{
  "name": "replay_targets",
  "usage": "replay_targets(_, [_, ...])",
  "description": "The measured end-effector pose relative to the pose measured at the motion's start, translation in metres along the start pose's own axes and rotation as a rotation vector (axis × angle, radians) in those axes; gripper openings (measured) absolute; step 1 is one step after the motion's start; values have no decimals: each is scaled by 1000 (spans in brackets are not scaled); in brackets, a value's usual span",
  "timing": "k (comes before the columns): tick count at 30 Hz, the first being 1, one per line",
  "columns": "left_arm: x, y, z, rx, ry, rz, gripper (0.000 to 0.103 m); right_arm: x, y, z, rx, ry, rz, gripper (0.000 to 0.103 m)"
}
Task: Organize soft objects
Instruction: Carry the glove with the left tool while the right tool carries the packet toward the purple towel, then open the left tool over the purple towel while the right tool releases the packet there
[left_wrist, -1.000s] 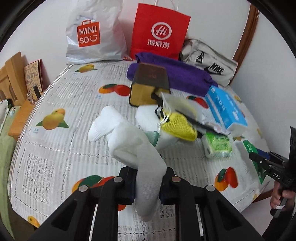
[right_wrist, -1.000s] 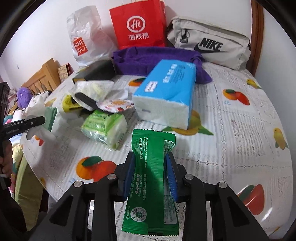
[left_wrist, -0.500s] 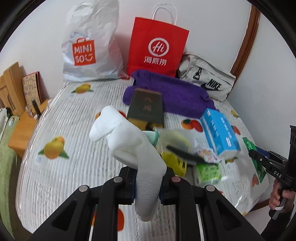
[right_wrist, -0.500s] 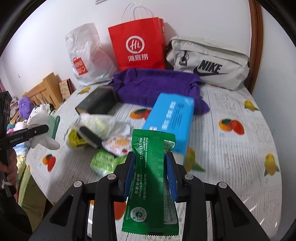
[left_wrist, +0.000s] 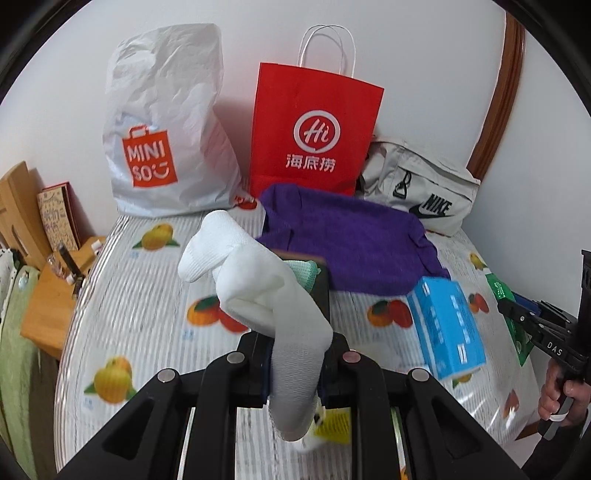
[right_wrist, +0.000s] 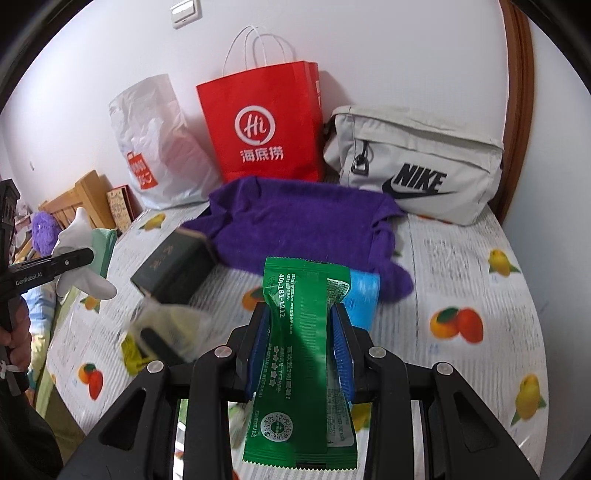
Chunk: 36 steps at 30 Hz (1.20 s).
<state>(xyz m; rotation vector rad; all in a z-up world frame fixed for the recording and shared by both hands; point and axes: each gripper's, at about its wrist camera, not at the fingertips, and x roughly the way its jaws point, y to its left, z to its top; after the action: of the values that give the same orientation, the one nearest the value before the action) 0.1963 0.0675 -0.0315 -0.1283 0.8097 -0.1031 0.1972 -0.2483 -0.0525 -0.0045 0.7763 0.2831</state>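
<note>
My left gripper (left_wrist: 295, 354) is shut on a white sock with a mint-green cuff (left_wrist: 266, 288), held above the table; it also shows at the left of the right wrist view (right_wrist: 79, 258). My right gripper (right_wrist: 299, 343) is shut on a green packet (right_wrist: 301, 354), also seen at the right edge of the left wrist view (left_wrist: 504, 295). A purple towel (right_wrist: 295, 221) lies at the back of the table. A blue tissue pack (left_wrist: 447, 328) lies right of centre, partly hidden behind the packet in the right wrist view (right_wrist: 364, 299).
A fruit-print tablecloth (left_wrist: 147, 295) covers the table. A white MINISO bag (left_wrist: 166, 129), a red paper bag (left_wrist: 314, 133) and a grey Nike bag (right_wrist: 417, 166) stand along the wall. A dark box (right_wrist: 173, 266), a clear pouch (right_wrist: 170, 328) and a yellow mesh item (left_wrist: 334, 428) lie mid-table.
Both grippers have risen and pulled back from the table, each keeping its hold. The items on the table now sit lower and farther in both views.
</note>
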Motion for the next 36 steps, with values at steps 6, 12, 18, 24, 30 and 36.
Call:
replay_targets(6, [19,0,27,2,-8,14,18,19,-14,29,-1,-17,-15,34])
replay_targets(12, [48,0,47,-10,2,3,17,48,-31,57,4,-26,-26,34])
replay_targets(18, [83,0,62,-18,35,-4,18,89,-47,79,12,-3,-26,34])
replay_targets(24, [109,4,76,-24,59,-14,18,136,-58,95,24,41,-12,34])
replay_targets(30, [138,4,91,-25,84,-27,18,179,-68,93,47,121,7,34])
replay_targets(36, [171,-9,108,-9,119,-69,18,202,-79,88,75,186,-6,35])
